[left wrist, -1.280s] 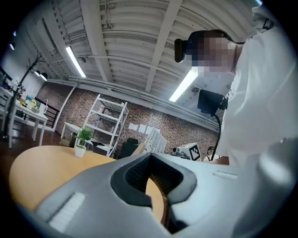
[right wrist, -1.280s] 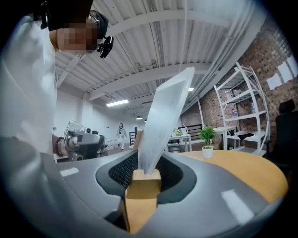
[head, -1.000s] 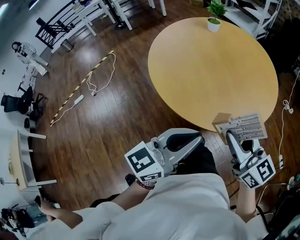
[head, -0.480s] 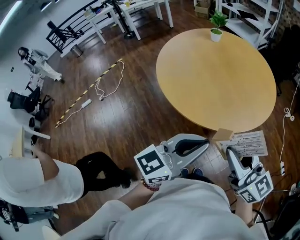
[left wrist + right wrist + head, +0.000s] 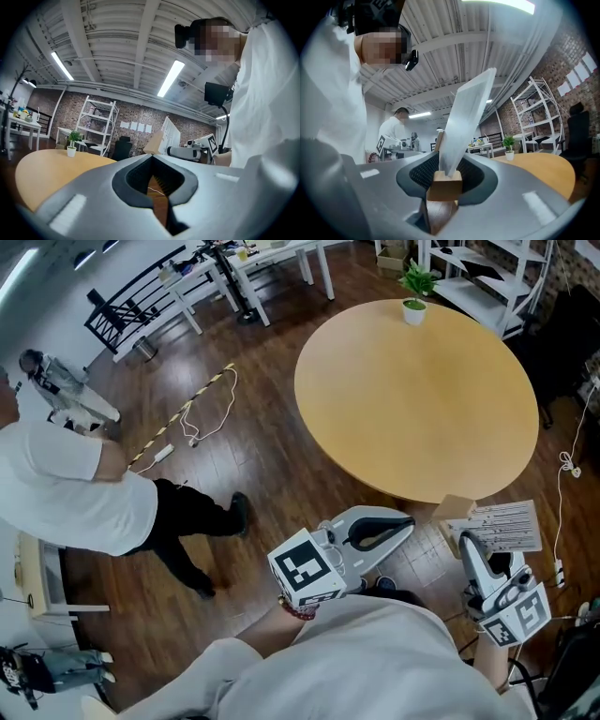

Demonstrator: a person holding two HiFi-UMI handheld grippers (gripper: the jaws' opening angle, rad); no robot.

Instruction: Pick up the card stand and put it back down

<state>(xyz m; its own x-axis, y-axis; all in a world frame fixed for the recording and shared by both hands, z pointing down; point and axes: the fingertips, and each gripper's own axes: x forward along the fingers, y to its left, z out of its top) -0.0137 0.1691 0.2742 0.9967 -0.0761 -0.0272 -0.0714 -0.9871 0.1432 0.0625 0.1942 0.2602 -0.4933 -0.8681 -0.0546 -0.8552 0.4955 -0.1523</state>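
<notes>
Right tool [image 5: 466, 540] clamped on card stand [image 5: 502, 523] base, bench [image 5: 412, 381] ahead; left tool [image 5: 401, 520] closed, empty. Could pivot loose if tipped, top-heavy above grip.

Ahead of me stands a round wooden table [image 5: 412, 399], with a small potted plant [image 5: 413, 287] at its far edge. To my left, a person in a white shirt [image 5: 75, 493] is on the dark wood floor [image 5: 262, 465], near a loose cable [image 5: 208, 399].

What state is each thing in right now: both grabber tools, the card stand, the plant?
right gripper: shut on the card stand.
left gripper: shut, empty.
card stand: held in the air, beside the table.
potted plant: upright, at the table's far edge.
</notes>
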